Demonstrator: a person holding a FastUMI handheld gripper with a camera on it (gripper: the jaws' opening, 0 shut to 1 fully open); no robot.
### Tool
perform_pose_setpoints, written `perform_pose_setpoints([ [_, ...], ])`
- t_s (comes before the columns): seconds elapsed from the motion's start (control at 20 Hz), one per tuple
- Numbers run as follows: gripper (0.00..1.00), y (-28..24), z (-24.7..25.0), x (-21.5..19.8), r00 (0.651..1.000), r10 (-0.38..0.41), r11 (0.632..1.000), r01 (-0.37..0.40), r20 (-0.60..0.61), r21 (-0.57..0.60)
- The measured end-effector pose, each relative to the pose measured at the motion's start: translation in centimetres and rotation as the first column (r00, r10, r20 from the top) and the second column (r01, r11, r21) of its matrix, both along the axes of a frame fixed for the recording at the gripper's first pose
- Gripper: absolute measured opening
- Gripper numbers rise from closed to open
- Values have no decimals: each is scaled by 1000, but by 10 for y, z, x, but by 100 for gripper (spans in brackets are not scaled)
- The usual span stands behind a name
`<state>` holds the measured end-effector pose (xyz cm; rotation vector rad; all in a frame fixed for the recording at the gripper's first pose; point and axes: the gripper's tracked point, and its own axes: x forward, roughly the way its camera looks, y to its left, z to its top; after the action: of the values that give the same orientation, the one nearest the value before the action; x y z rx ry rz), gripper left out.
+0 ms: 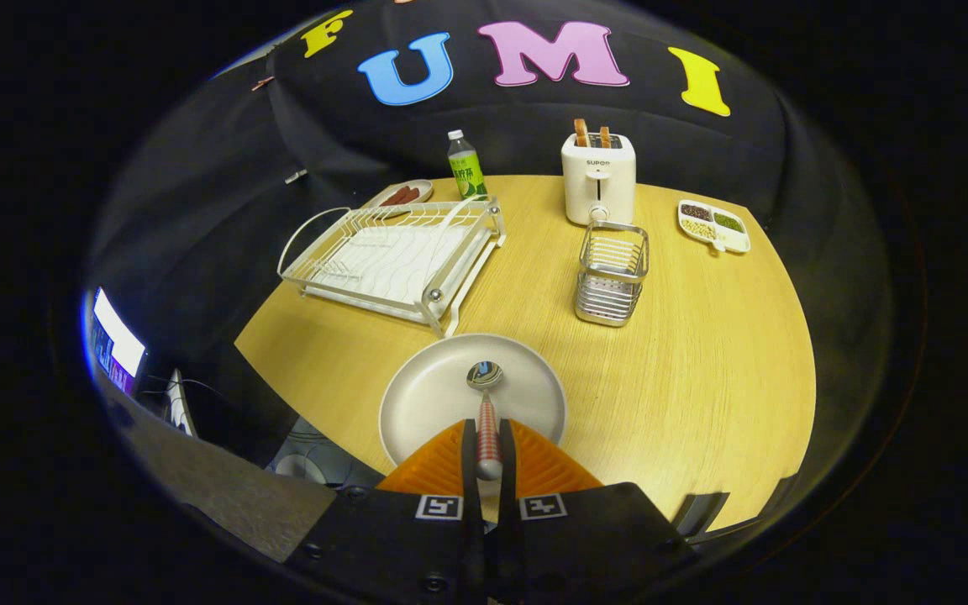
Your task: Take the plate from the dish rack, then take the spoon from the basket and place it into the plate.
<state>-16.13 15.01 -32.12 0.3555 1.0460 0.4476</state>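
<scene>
A pale round plate [434, 395] lies on the wooden table just ahead of my fingers. My gripper [488, 449] is shut on the red-and-white striped handle of a spoon [486, 395]. The spoon's shiny bowl points forward over the middle of the plate, and I cannot tell whether it touches the plate. The orange fingers [547, 466] press the handle from both sides. Beyond the plate to the left stands the white wire dish rack [391, 256], with nothing in it. The metal wire basket [612, 273] stands beyond the plate to the right, with nothing showing inside.
A white toaster [598, 176] with bread in it stands behind the basket. A green bottle [465, 165] and a small dish of sausages [402, 195] sit behind the rack. A divided snack tray [712, 225] lies far right. The table's near edge curves just left of the plate.
</scene>
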Motion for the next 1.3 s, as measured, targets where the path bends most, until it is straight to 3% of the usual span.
perform_pose_setpoints([
  [0.55, 10, 20, -32, -13, 999, 29, 999, -27, -37, 47],
  [0.95, 19, 17, -69, -26, 994, 57, 995, -64, -93, -70],
  [1.1, 51, 17, -67, -17, 997, 22, 997, -27, -79, -67],
  [1.15, 58, 17, -64, -13, 998, 11, 998, -15, -68, -62],
  [1.2, 79, 16, -62, -10, 998, 4, 998, -7, -58, -64],
  [1.3, 100, 10, -58, -6, 999, -10, 997, 7, -33, -78],
])
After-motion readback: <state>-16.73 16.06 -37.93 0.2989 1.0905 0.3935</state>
